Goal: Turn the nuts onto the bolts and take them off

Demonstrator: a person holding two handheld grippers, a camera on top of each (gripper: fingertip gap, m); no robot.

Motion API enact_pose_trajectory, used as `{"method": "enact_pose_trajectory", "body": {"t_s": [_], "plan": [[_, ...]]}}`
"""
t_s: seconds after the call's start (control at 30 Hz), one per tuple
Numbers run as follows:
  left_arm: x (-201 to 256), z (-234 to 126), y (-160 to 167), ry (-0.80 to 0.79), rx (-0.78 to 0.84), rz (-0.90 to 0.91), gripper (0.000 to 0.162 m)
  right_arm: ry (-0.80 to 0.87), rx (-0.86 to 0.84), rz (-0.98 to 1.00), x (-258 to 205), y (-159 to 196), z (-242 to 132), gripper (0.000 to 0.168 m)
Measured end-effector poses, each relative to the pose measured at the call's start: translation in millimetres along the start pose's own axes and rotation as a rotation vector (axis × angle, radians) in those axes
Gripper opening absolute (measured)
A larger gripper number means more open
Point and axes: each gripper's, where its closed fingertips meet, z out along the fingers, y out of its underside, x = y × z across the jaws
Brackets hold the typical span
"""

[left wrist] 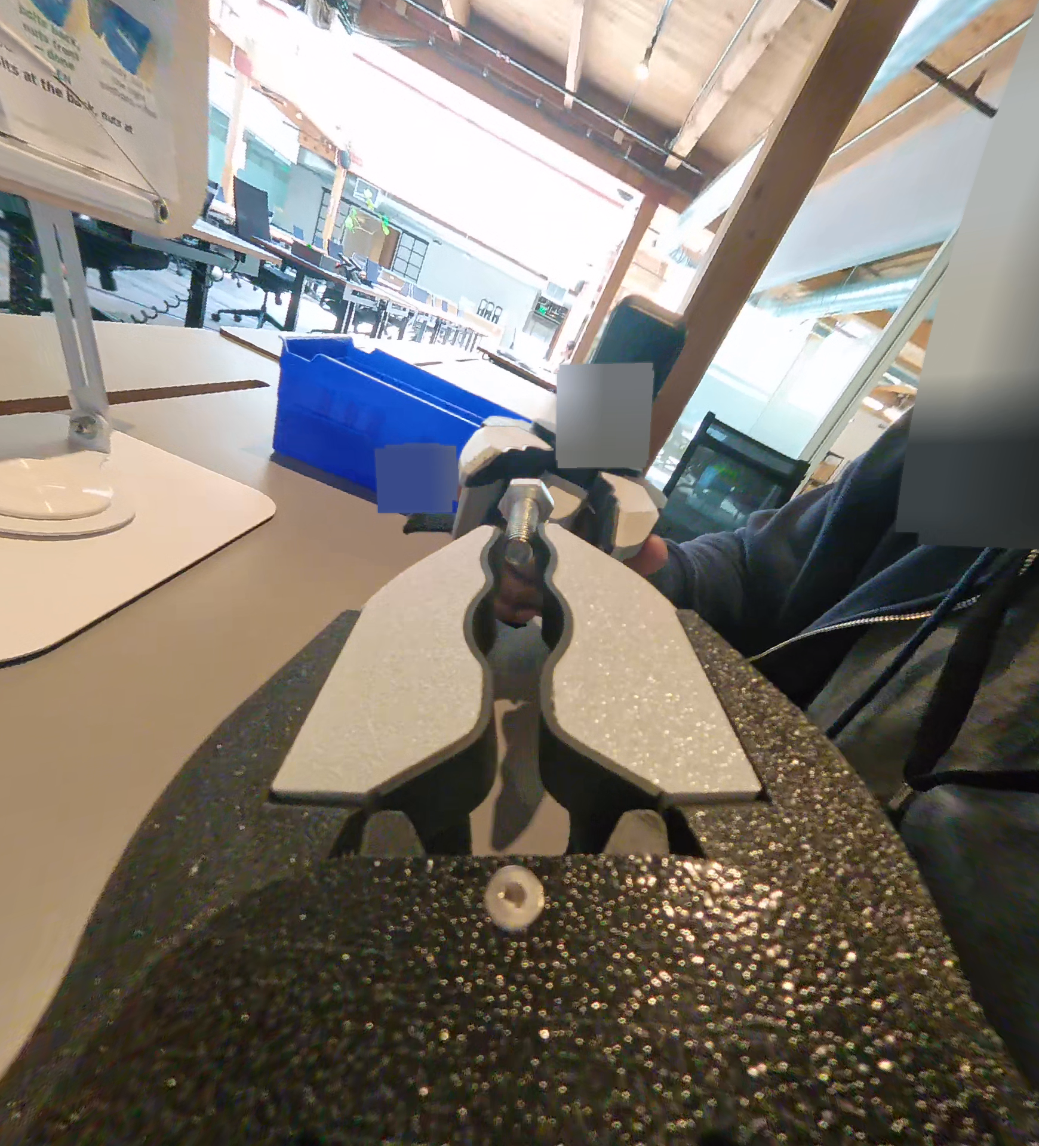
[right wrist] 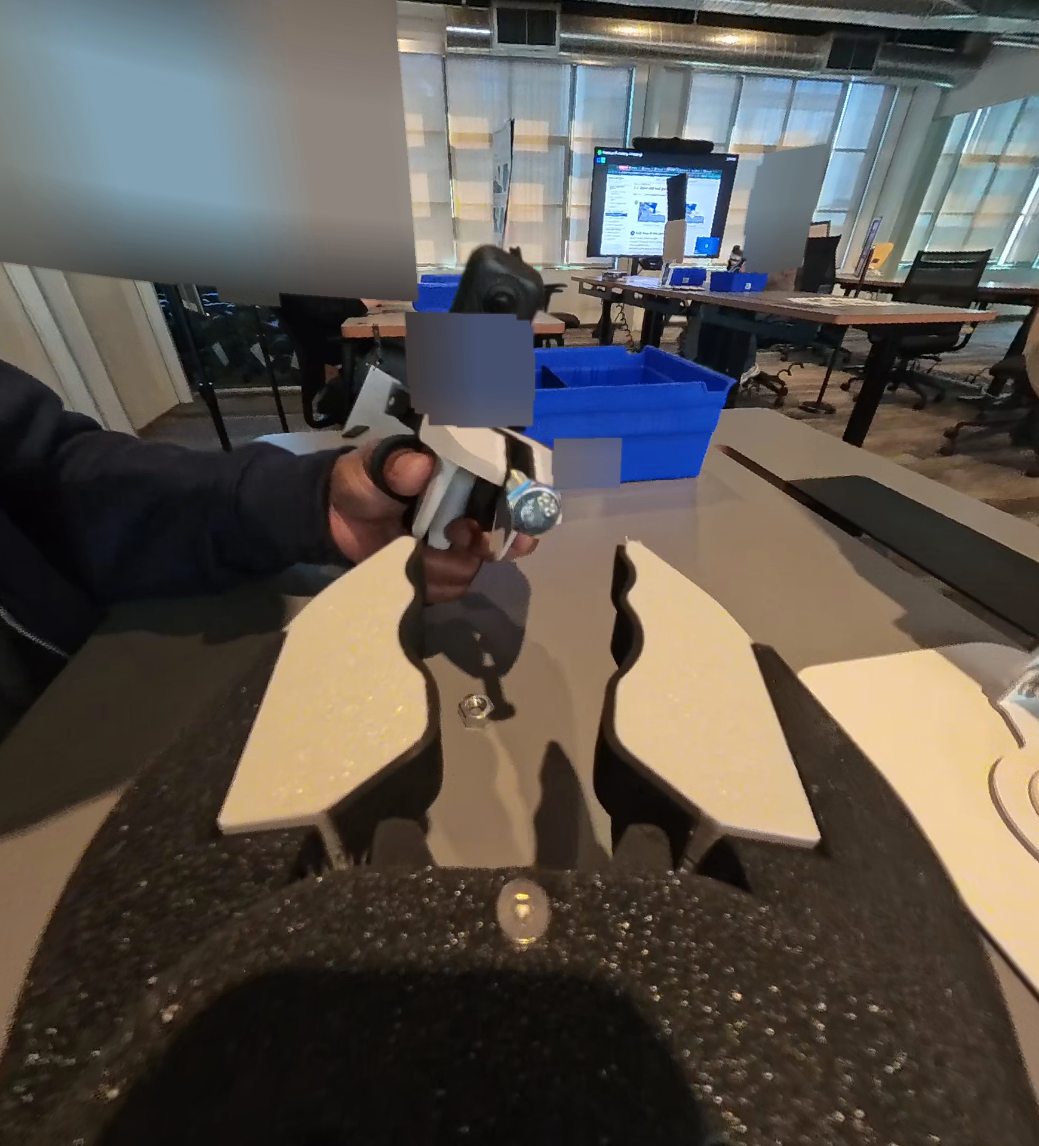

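While right gripper (right wrist: 514,552) gapes wide, empty, nut (right wrist: 475,710) lies flat on table (right wrist: 722,558) between its fingers, near. Small, light, hard steel, slick; likely skids, so pinch opposite flats. Farther: left gripper (left wrist: 517,546) clamped on bolt (left wrist: 520,527) shank, threads giving bite. Bin (right wrist: 628,403) far.

It was an open-plan office in a converted, loft-like building. Long desks (right wrist: 815,310) with black swivel chairs (right wrist: 945,279) ran off toward one o'clock, and a big wall screen (right wrist: 660,204) glowed at twelve o'clock before tall blinded windows (right wrist: 542,155). Overhead ran exposed timber beams (left wrist: 573,43) and ductwork (right wrist: 691,31). Blue storage bins (right wrist: 628,409) sat on the grey worktable (right wrist: 753,558).
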Motion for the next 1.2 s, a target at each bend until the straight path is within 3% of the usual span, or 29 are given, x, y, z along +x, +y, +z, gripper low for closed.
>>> {"method": "enact_pose_trajectory", "body": {"t_s": [0.23, 0.37, 0.53, 0.67, 1.2], "plan": [[1, -4, -4, 0.050, 0.036, -0.106, 0.009, -0.058, -0.060, -0.043, 0, -13, 12, 0.043], [2, -6, -6, 0.059, 0.042, -0.096, 0.009, -0.059, -0.108, -0.091, 2, -13, 22, 0.043], [4, -6, -5, 0.055, 0.022, -0.068, 0.009, -0.045, -0.115, -0.134, -1, -11, 23, 0.030], [5, -7, -5, 0.060, 0.014, -0.049, 0.009, -0.068, -0.129, -0.122, -3, -12, 24, 0.032], [19, -3, -11, 0.117, 0.046, -0.027, 0.009, -0.107, 0.011, -0.070, -11, -29, 20, 0.025]]}}
